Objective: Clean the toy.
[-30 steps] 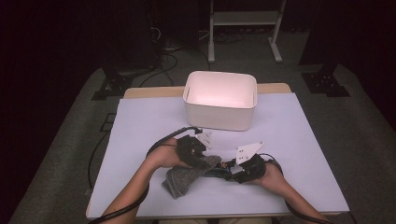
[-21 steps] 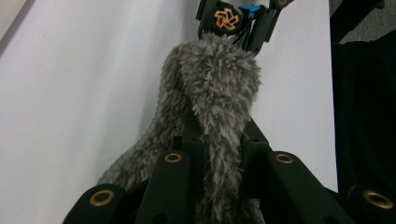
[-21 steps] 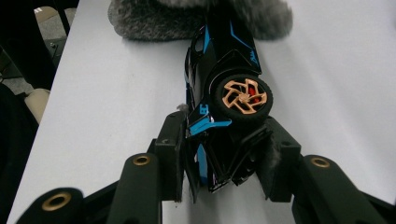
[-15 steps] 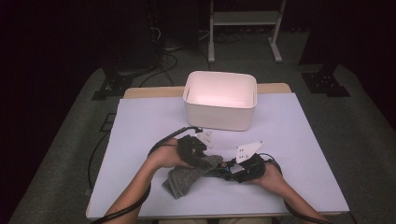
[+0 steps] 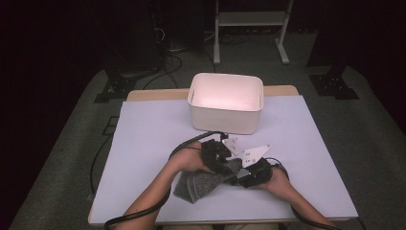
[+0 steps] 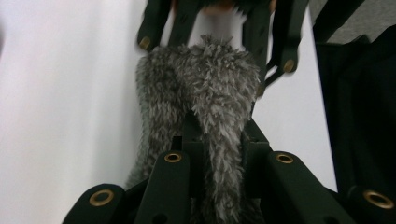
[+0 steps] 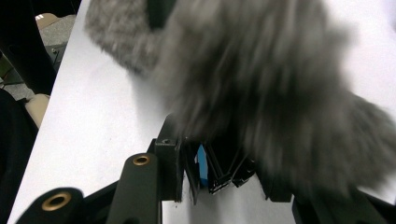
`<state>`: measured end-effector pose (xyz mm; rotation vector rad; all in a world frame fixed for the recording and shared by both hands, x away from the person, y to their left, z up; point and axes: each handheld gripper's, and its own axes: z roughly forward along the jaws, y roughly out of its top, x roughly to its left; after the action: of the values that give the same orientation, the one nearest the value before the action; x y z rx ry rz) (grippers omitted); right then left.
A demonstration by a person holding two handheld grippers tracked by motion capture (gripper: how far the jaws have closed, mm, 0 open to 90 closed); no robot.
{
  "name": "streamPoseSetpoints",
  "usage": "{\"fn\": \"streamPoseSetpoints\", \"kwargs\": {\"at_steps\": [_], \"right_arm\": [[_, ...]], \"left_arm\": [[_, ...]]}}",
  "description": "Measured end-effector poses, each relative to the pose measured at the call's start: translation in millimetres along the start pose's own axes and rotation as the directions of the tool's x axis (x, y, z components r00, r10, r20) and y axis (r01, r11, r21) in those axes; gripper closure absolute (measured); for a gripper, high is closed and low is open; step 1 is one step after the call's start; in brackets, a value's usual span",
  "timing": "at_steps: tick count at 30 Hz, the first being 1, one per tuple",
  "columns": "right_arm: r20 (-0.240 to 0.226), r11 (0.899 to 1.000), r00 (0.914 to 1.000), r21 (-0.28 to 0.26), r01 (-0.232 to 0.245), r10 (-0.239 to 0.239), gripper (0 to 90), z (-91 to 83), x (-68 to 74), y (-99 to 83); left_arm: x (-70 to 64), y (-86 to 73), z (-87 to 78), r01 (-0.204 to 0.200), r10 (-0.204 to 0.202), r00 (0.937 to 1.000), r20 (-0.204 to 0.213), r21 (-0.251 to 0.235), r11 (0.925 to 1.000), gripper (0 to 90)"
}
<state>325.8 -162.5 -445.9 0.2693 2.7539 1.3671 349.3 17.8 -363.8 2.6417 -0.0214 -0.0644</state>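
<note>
Two grippers on grey sock (image 5: 201, 184)

Bright counter, dark room, blurred close-ups

Overhead light fell on the pale lilac-white counter (image 5: 158, 143) and glowed inside the white rectangular plastic bin (image 5: 226, 102), while the surroundings stayed near black. The fuzzy grey fabric piece (image 7: 261, 79) was smeared in the right gripper view, sharper in the left gripper view.

The left gripper (image 6: 212, 144) clamped a fold of fuzzy grey cloth (image 6: 205, 93) over the white table (image 6: 60, 93), with the right gripper (image 6: 219, 28) gripping its far end.
</note>
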Motion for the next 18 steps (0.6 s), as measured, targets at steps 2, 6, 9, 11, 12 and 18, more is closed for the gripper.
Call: {"fn": "streamPoseSetpoints", "kwargs": {"at_steps": [2,6,9,11,12,18], "right_arm": [[-0.001,1.0,1.0,0.0,-0.002,0.002,56.8,-0.1,-1.0,0.0],[0.001,1.0,1.0,0.001,-0.001,0.001,56.7,0.6,-0.8,0.4],[-0.002,1.0,1.0,0.0,-0.005,0.005,56.7,0.6,-0.6,0.3],[-0.002,1.0,1.0,0.001,-0.007,0.007,56.7,0.5,-0.9,0.0],[-0.004,1.0,0.9999,0.0,-0.011,0.011,56.7,0.4,-1.2,-0.2],[-0.008,1.0,0.9999,0.006,-0.008,0.008,56.9,0.0,-1.9,0.4]], "left_arm": [[1.8,-5.3,-3.1,0.017,-0.017,0.9998,-0.008,0.004,0.9999,77.2],[0.8,-0.4,2.1,0.003,-0.002,0.9997,0.022,-0.034,0.9994,77.2],[-0.7,9.7,9.5,-0.01,0.012,0.9992,0.037,-0.045,0.9989,77.1],[0.2,13.1,11.7,-0.013,0.015,0.9989,0.045,-0.045,0.9989,76.9],[0.9,12.9,11.1,-0.008,0.01,0.9988,0.048,-0.046,0.9989,76.9],[4.3,-0.8,1.8,0.019,-0.018,0.9995,0.025,-0.039,0.9991,76.9]]}}
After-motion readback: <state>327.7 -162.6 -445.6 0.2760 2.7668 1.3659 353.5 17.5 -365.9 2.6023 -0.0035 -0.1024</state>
